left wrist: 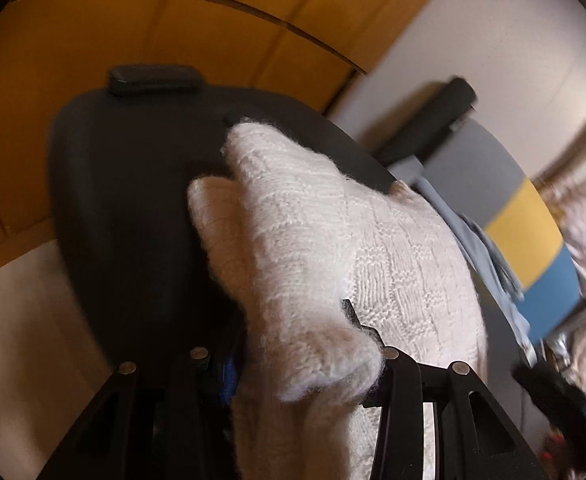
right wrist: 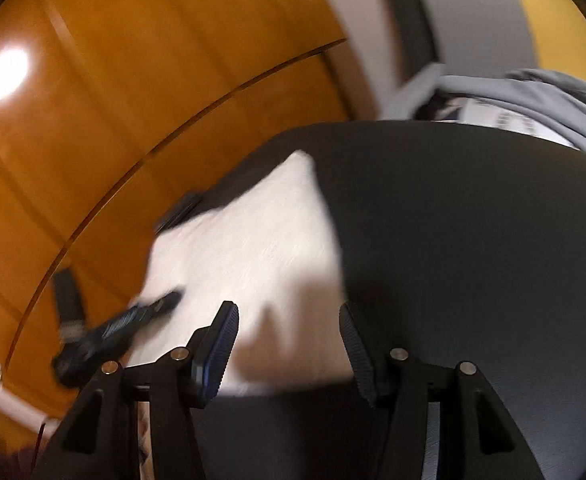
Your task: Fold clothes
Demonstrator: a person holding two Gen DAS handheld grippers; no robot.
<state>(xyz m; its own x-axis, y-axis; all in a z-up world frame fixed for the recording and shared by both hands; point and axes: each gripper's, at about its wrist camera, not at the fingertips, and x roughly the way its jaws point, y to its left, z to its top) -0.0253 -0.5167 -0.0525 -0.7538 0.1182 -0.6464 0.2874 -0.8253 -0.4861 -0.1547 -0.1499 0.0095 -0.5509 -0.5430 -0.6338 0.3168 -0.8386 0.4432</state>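
A cream knitted sweater (left wrist: 333,248) lies on a black table (left wrist: 133,208). My left gripper (left wrist: 293,344) is shut on a bunched edge of the sweater, whose fabric bulges between the fingers and hides the left fingertip. In the right wrist view the sweater (right wrist: 253,248) is a blurred white patch on the black table (right wrist: 473,240). My right gripper (right wrist: 289,320) is open and empty, just above the sweater's near edge. The left gripper (right wrist: 133,320) also shows at the left of this view, on the sweater's left edge.
A grey-blue garment (right wrist: 533,96) lies at the table's far side, also seen in the left wrist view (left wrist: 489,256). A small black device (left wrist: 153,78) sits at the table's far edge. Orange wooden cabinets (right wrist: 133,100) stand behind. A grey, yellow and blue panel (left wrist: 533,248) is at right.
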